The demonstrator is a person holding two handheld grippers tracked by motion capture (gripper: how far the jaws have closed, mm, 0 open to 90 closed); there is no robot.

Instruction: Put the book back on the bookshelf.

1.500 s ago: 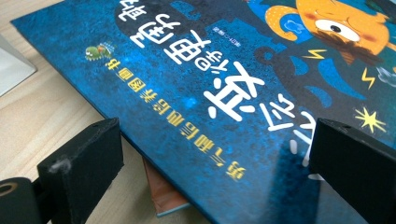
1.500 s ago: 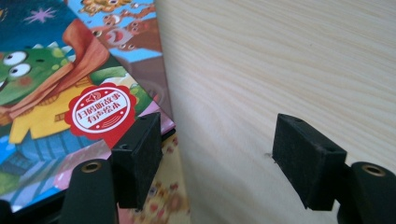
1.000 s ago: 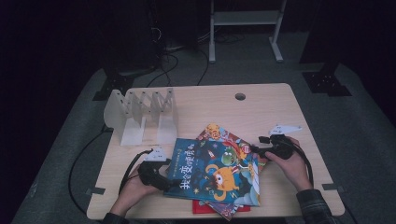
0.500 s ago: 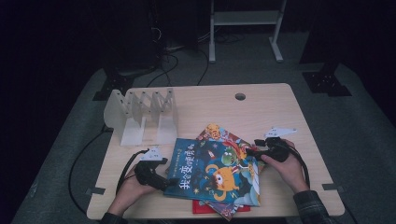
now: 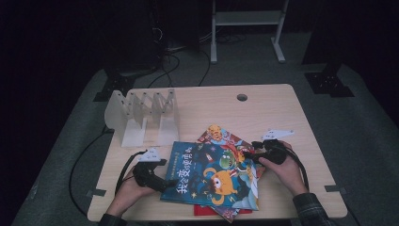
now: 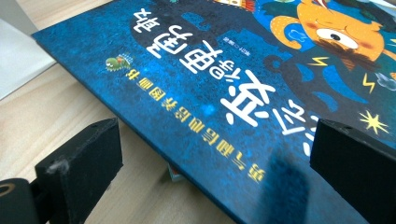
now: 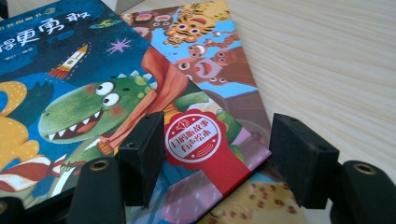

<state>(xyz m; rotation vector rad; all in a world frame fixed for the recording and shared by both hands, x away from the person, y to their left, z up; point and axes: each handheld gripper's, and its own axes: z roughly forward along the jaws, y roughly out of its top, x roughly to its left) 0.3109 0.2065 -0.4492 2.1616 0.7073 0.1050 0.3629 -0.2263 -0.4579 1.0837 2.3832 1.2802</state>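
Wooden table (image 5: 282,108): pale wood top seen from above, with a small round hole near its far edge; dark floor and a metal frame lie beyond it.
Blue book (image 5: 214,176): a picture book with a dark blue cover, large yellow characters, an orange creature and a green dinosaur; it lies flat on top of a loose stack near the front edge of the table, slightly turned.
Other books: a book with cartoon animal faces (image 5: 220,136) pokes out from under the blue book at the far side, and a red cover (image 5: 211,211) shows beneath it at the near edge.
White rack (image 5: 141,117): an upright divider stand with several slots, on the table's left part, behind the books and apart from them.
Left gripper (image 5: 162,183): held in the person's left hand at the blue book's left edge. Its own camera shows both black jaws spread wide, one over bare table (image 6: 56,116), the other over the cover (image 6: 224,88); the book's edge runs between them and neither pad presses on it.
Right gripper (image 5: 249,157): held in the right hand at the right corner of the stack. Its jaws stand parted either side of the blue book's corner with a red seal (image 7: 194,137); the pads do not pinch it, so nothing is held.
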